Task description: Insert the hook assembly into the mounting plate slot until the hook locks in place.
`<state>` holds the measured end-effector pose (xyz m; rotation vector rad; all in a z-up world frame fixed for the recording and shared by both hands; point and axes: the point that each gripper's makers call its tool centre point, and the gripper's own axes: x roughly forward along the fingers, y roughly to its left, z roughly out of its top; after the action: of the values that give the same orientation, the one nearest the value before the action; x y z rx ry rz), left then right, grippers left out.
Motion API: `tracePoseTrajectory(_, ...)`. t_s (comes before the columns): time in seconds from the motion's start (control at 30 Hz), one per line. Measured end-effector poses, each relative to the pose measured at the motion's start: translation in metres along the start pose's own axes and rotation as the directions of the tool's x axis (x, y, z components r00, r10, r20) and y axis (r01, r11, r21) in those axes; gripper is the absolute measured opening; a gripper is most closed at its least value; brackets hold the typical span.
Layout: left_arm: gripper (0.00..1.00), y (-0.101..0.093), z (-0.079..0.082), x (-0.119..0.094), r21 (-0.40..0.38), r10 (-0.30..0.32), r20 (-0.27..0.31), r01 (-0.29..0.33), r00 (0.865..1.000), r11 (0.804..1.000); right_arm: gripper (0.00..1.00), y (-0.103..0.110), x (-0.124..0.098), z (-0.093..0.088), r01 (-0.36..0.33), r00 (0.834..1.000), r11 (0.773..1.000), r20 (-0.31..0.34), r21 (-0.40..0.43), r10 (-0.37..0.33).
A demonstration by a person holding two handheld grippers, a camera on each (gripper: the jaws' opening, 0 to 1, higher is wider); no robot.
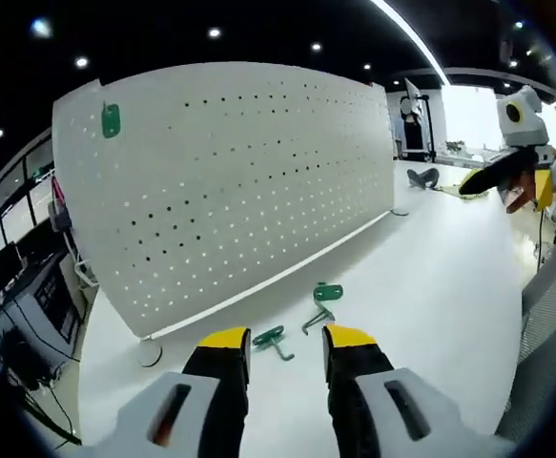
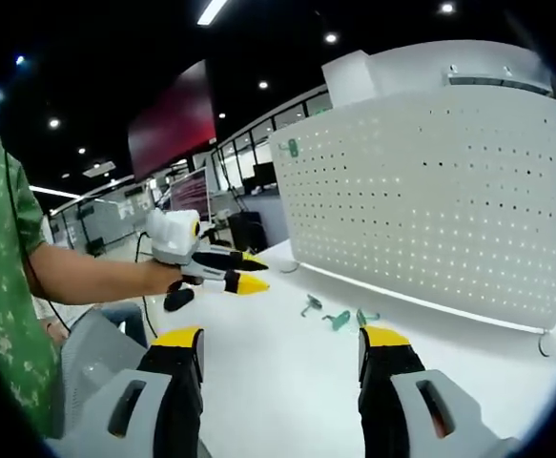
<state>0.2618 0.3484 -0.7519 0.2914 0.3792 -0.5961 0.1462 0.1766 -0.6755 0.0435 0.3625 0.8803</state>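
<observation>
A large white perforated mounting plate stands upright on the white table. One green hook hangs at its upper left corner. Two loose green hook pieces lie on the table in front of it, one nearer me and one beyond. My left gripper hovers open just short of them, nothing between its jaws. In the right gripper view the plate, its mounted hook and the loose hooks show. My right gripper is wide open and empty, away from the hooks.
A hand holds the left gripper over the table's left side; a person in a green shirt stands there. A dark mouse-like object lies near it. The right gripper shows far right. A grey chair back is close.
</observation>
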Motion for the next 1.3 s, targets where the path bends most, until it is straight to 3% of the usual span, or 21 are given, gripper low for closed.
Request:
tracePoseTrajectory(0.43, 0.29, 0.017, -0.03, 0.042, 0.094, -0.039, -0.12, 0.05, 0.992, 0.994, 0.67, -0.012, -0.003, -0.005, 0.042, 0.999, 0.999, 0.007, 0.028, -0.043)
tracePoseTrajectory(0.77, 0.24, 0.026, -0.038, 0.071, 0.168, -0.058, -0.171, 0.087, 0.984, 0.982, 0.67, -0.021, -0.005, -0.012, 0.078, 0.997, 0.995, 0.001, 0.057, -0.078)
tracePoseTrajectory(1.3, 0.19, 0.028, -0.055, 0.093, 0.193, -0.079, -0.23, 0.125, 0.97, 0.973, 0.66, -0.032, -0.009, -0.015, 0.118, 0.993, 0.99, -0.012, 0.072, -0.118)
